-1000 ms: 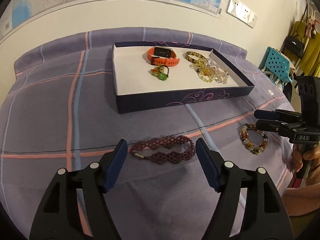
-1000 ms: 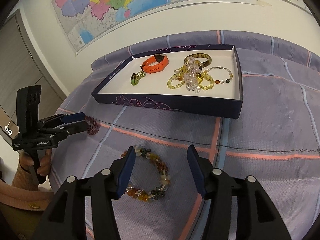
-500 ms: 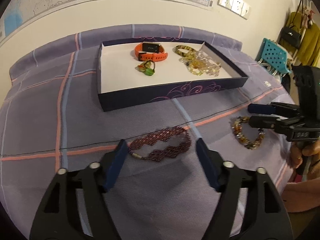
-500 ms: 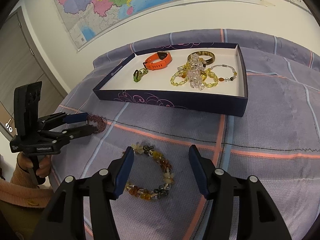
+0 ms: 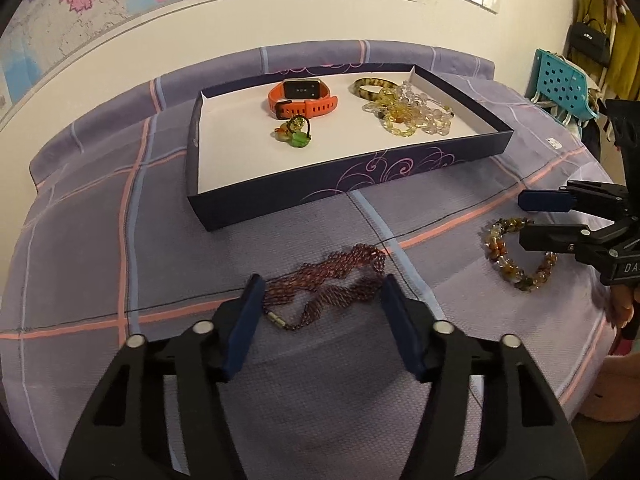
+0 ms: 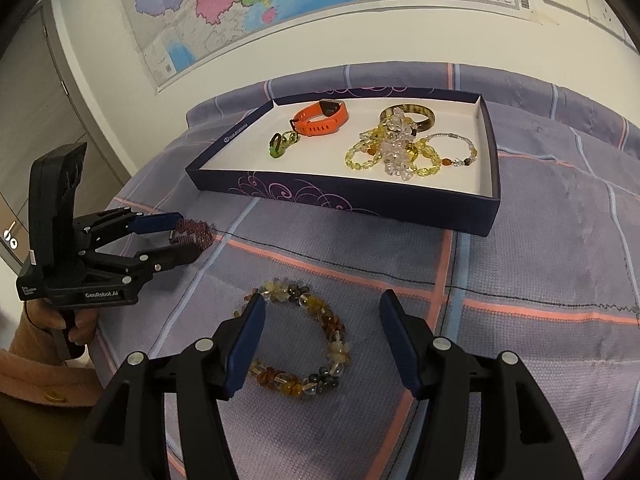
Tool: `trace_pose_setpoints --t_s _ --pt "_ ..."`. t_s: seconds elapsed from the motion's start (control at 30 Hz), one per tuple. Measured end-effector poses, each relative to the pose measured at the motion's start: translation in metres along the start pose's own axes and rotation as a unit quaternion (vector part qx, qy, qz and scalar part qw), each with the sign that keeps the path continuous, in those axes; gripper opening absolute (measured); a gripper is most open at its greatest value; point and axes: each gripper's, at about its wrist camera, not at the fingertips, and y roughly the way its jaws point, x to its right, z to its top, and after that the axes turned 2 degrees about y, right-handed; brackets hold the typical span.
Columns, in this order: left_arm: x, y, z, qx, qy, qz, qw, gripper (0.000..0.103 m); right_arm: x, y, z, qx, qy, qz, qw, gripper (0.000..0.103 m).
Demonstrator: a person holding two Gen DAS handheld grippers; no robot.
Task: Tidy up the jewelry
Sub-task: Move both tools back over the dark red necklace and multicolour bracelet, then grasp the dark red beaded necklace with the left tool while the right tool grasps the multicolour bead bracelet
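A dark red beaded bracelet [image 5: 332, 280] lies on the purple checked cloth, between the open fingers of my left gripper [image 5: 320, 300]; it also shows in the right wrist view [image 6: 192, 234]. An amber and grey stone bracelet [image 6: 304, 340] lies on the cloth between the open fingers of my right gripper [image 6: 322, 320]; it also shows in the left wrist view [image 5: 516, 256]. A dark blue box [image 5: 352, 192] with a white floor holds an orange watch [image 5: 302, 98], a green charm [image 5: 294, 132], a brown bangle [image 5: 370, 88] and several yellow and clear bead bracelets [image 5: 412, 114].
The round table's edge [image 5: 592, 344] drops off close to the right gripper. A wall with a map [image 6: 280, 8] stands behind the table. A teal chair [image 5: 560, 84] and hanging bags stand at the far right.
Both grippers have moved forward and lower, so each bracelet now lies between its gripper's fingers. Both stay open.
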Motion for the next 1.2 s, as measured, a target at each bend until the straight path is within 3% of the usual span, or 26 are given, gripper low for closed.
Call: trace_pose_setpoints --t_s 0.3,0.53,0.67,0.83,1.2 --pt "-0.005 -0.002 -0.001 0.007 -0.011 -0.008 0.9999 0.018 -0.013 0.001 -0.004 -0.011 -0.036 -0.021 0.999 0.054" --pt "-0.007 -0.005 -0.003 0.012 -0.023 -0.021 0.9994 0.014 -0.018 0.005 -0.004 -0.014 -0.064 -0.04 0.997 0.023" --pt "-0.007 -0.005 -0.003 0.013 -0.026 -0.025 0.9993 0.014 -0.019 0.005 -0.004 -0.012 -0.078 -0.05 0.996 0.014" --pt "-0.006 -0.005 -0.003 0.013 -0.031 -0.031 0.999 0.014 -0.018 0.006 -0.003 -0.01 -0.073 -0.044 0.996 0.008" --pt "-0.007 -0.005 -0.003 0.014 -0.036 -0.036 0.9986 0.014 -0.018 0.005 0.0 -0.008 -0.046 -0.017 0.999 0.008"
